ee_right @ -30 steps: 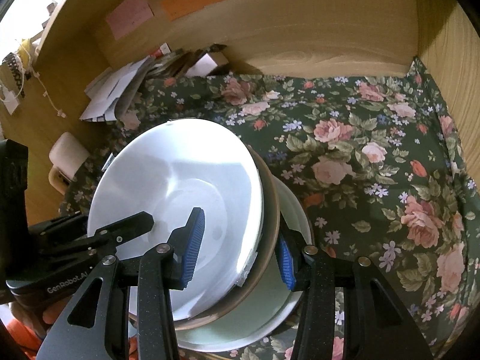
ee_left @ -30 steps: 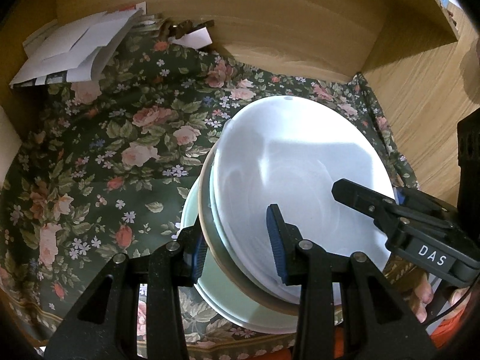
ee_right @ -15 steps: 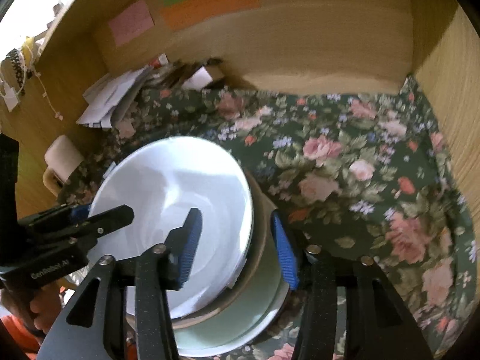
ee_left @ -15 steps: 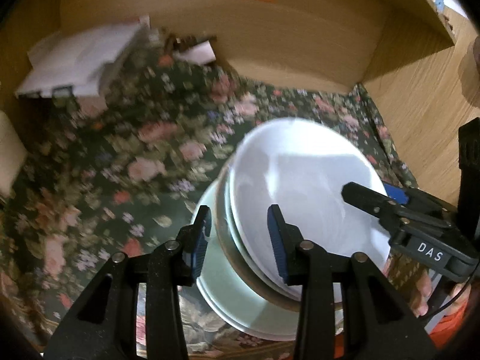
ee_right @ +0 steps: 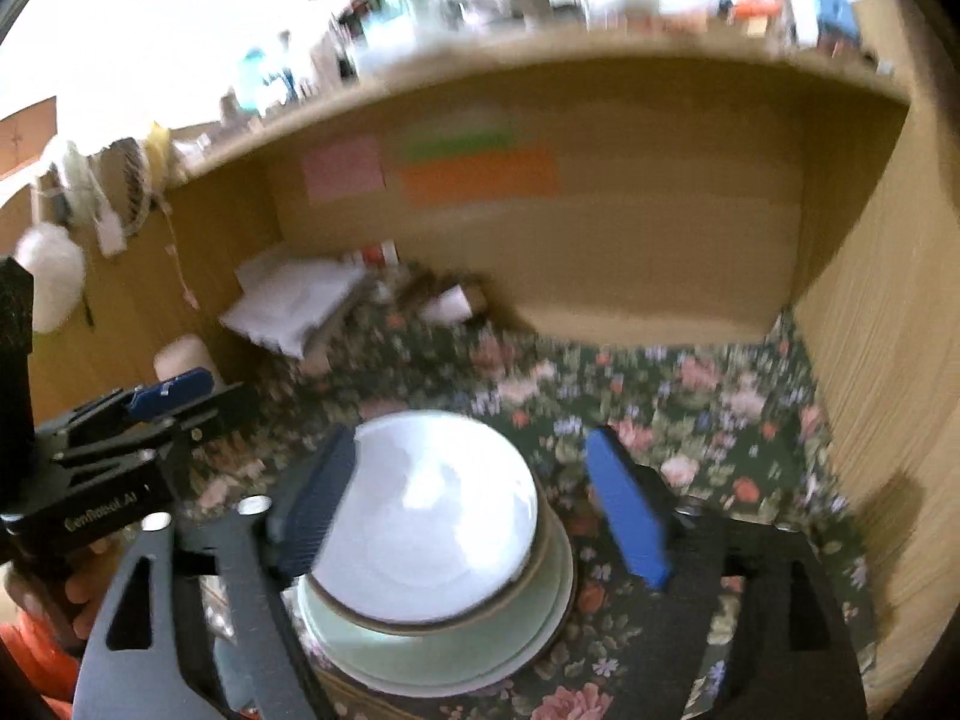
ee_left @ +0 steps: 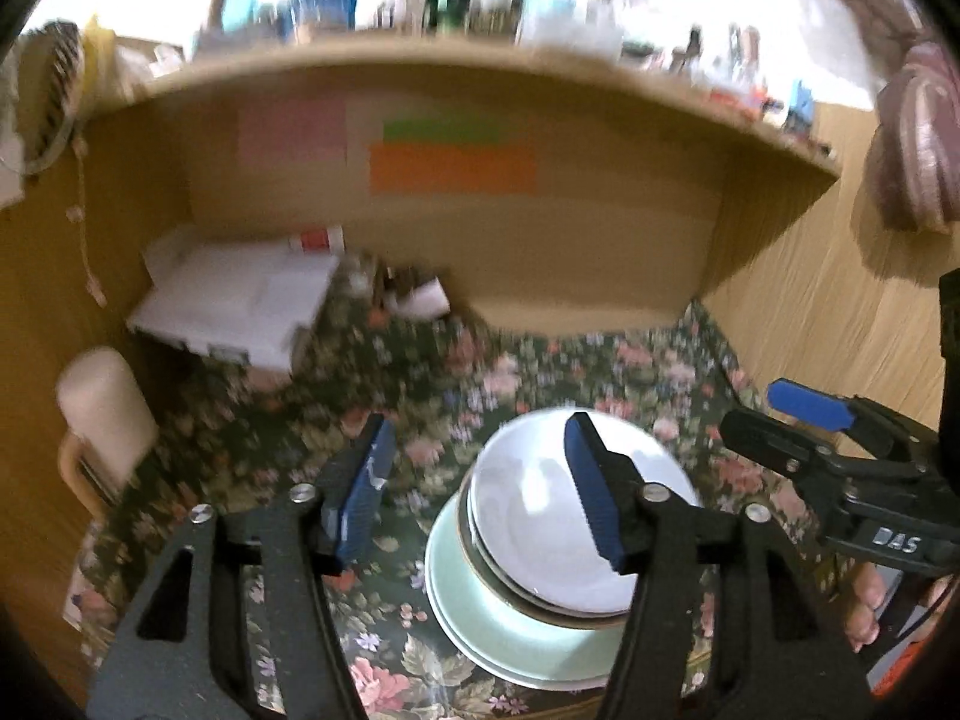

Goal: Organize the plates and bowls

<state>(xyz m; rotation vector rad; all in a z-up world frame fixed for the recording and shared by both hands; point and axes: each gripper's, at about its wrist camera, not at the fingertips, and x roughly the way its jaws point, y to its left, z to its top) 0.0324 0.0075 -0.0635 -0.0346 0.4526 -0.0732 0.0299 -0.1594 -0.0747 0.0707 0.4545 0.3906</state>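
Both grippers have let go of the dishes and pulled back up, jaws now spread wide. The left gripper (ee_left: 474, 486) and right gripper (ee_right: 474, 504) hover above the stack (ee_left: 540, 546): a glossy white bowl (ee_right: 438, 516) in a brown-rimmed dish on pale green plates, resting on the dark floral tablecloth (ee_right: 708, 414). Only the right wrist view shows cloth right of the stack.

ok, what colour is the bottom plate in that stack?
Pale mint green plate, under the brown-rimmed dish and white bowl. Clearest in the left wrist view.
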